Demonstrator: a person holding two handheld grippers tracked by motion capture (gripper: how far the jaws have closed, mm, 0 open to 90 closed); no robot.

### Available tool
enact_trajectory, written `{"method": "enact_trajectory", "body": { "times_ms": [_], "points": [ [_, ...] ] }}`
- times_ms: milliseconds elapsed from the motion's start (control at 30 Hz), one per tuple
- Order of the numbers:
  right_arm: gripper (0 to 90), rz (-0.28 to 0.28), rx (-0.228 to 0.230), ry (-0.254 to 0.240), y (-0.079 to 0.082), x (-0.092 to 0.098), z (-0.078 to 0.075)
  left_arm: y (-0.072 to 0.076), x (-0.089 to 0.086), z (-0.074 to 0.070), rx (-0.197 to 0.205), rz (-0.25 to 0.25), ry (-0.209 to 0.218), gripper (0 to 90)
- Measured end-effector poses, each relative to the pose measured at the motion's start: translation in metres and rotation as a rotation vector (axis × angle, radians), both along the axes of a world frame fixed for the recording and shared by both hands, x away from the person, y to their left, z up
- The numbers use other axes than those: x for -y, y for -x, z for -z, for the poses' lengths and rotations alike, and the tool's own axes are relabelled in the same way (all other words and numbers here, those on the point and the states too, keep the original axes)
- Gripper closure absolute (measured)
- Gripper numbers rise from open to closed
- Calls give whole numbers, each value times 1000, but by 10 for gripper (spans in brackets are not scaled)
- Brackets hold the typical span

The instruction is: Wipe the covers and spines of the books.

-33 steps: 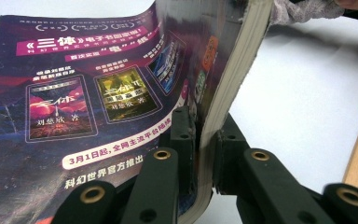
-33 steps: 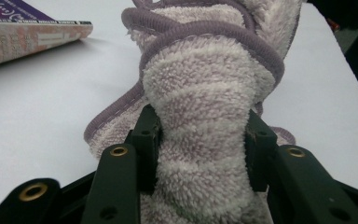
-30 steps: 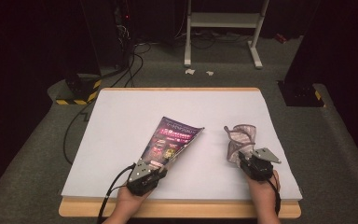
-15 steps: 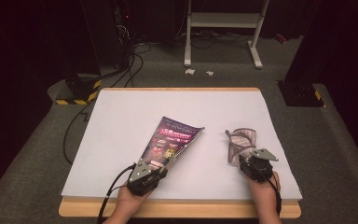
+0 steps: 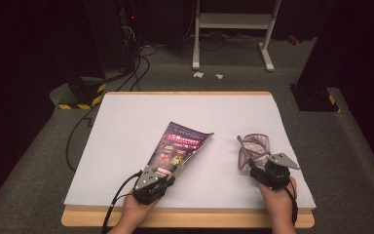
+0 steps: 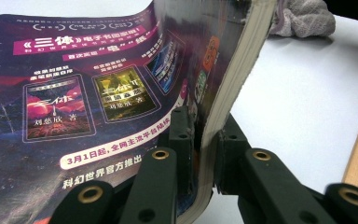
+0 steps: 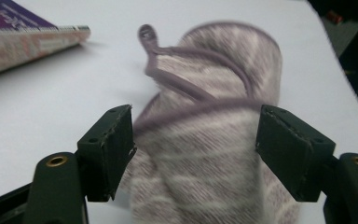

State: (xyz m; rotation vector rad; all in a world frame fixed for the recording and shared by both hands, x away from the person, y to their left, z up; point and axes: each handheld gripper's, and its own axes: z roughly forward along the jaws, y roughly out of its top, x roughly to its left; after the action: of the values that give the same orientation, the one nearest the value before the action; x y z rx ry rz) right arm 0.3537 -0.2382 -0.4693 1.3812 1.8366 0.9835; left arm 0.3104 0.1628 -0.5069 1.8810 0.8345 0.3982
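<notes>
Book (image 5: 181,146) beside crumpled cloth (image 5: 253,148)

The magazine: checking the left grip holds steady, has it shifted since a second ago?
No. The magazine lies at the same spot against the table's near edge.

One fixed camera above, two cameras close on the jaws.

The table (image 5: 126,146) is seen from the high view, looking forward and down. The magazine (image 6: 98,93) is viewed very near along the left jaws, the towel (image 7: 205,140) along the right jaws. Magazine, towel and table are shared by all three views.
</notes>
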Motion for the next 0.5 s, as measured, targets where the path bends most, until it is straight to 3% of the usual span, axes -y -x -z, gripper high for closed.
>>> {"method": "enact_trajectory", "body": {
  "times_ms": [267,500],
  "points": [
    [264,-38,77,19,11,-20,-17,0,0,-1,-4,-1,4,792],
    [284,-104,83,11,13,-39,-18,0,0,-1,-3,-1,2,785]
  ]
}}
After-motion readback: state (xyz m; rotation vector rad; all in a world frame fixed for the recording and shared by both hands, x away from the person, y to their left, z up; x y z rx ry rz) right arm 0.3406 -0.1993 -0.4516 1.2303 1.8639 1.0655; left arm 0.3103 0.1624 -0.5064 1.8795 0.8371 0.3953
